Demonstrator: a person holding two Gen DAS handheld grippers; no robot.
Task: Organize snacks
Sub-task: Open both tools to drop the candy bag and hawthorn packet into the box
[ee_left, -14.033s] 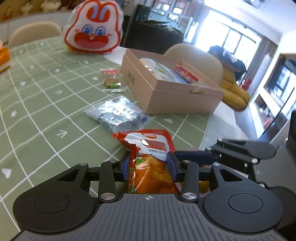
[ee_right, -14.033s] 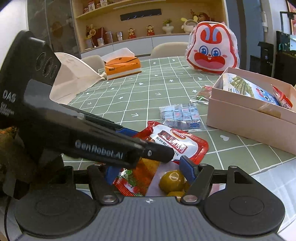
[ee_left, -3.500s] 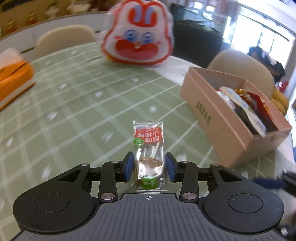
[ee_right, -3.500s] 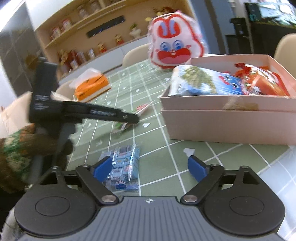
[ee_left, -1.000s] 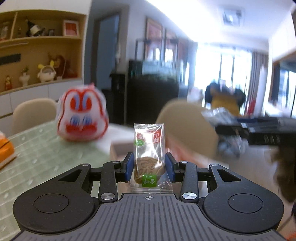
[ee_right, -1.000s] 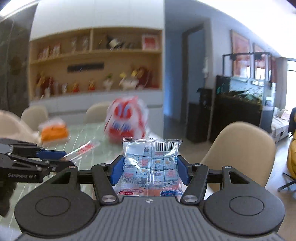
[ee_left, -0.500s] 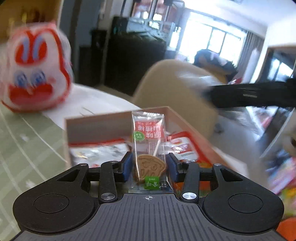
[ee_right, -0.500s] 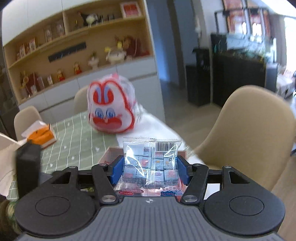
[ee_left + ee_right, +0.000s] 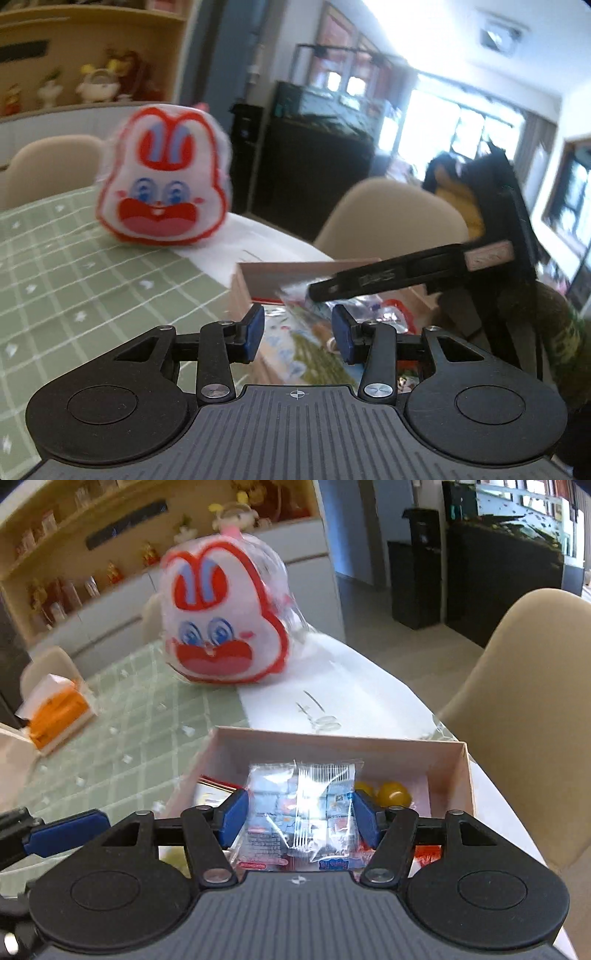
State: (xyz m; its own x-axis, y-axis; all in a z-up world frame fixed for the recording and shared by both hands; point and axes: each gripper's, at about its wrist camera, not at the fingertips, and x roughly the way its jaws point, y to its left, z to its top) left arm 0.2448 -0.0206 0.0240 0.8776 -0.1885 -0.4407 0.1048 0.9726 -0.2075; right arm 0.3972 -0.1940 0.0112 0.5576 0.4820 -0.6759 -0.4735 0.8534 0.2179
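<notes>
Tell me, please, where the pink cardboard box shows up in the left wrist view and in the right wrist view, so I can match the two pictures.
Left wrist view: the pink cardboard box sits right of centre, just beyond the fingertips, partly hidden by the other gripper.
Right wrist view: the box fills the lower middle, open top facing the camera, snacks inside.
Shared landmark: the rabbit-face bag stands on the table beyond the box, up and to the left, in both views.

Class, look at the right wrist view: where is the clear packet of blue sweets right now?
The clear packet of blue sweets sits between the opening right gripper's blue pads, low in the right wrist view, just above the open pink box.
</notes>
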